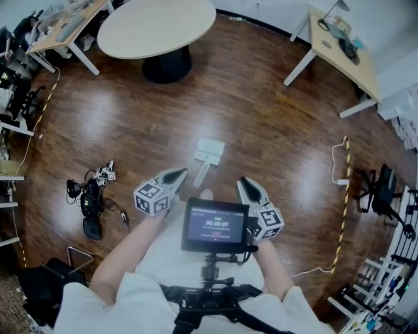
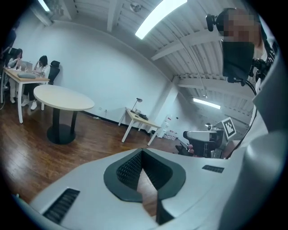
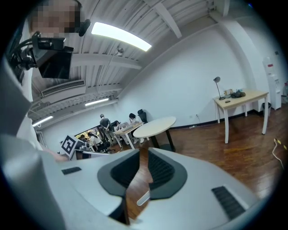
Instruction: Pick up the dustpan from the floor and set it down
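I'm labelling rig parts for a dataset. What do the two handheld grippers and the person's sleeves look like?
The left gripper and right gripper both have pale grey, leaf-shaped shells lined with dark ribbed pads. Each carries a white cube printed with black square markers. The person wears a white short-sleeved top.

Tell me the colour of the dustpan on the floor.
Pale grey-white dustpan, clearest in head view.

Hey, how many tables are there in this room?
3. In the head view, a round table stands at top centre, a left desk at the top left corner, and a right desk at top right. Others may be out of frame.
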Demonstrator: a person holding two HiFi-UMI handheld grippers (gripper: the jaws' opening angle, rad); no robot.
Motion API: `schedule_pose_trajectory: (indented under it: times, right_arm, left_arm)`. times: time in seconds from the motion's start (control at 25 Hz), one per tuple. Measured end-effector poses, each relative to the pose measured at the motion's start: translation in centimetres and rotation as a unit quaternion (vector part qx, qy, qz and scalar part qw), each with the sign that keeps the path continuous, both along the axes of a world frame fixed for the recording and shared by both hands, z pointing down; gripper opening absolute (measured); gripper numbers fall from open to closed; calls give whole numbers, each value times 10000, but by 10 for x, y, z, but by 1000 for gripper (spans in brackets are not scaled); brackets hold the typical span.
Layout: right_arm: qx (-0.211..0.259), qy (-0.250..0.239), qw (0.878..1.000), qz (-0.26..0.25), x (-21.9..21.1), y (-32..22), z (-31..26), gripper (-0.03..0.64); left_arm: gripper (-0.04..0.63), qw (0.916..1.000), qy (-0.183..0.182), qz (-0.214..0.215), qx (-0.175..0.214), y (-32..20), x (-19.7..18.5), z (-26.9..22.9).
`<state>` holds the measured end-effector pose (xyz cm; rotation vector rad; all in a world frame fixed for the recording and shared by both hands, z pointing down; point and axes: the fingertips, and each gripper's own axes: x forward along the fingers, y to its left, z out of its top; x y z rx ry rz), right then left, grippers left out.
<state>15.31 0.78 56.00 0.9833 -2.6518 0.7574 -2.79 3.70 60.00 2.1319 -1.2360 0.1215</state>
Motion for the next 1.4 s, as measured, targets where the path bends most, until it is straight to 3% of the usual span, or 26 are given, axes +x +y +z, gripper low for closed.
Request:
schedule_pose_trajectory:
  times: [0.4,0.84,1.4]
  right_arm:
    - [2,-36,10000,-28,-8,-15,9,71]
    - [-395,27,9991,-131,-15,-16,32,72]
    - [-1027,287,9942,-115,-69,-32,81,72]
  left_arm:
    - [-6,9997,-165,-188,-6,-9,-17,-5]
    - [-6,9995,-82,-256,-143,-15,-12,7]
    - [-6,9988,82,303,-364,-60,-36,31]
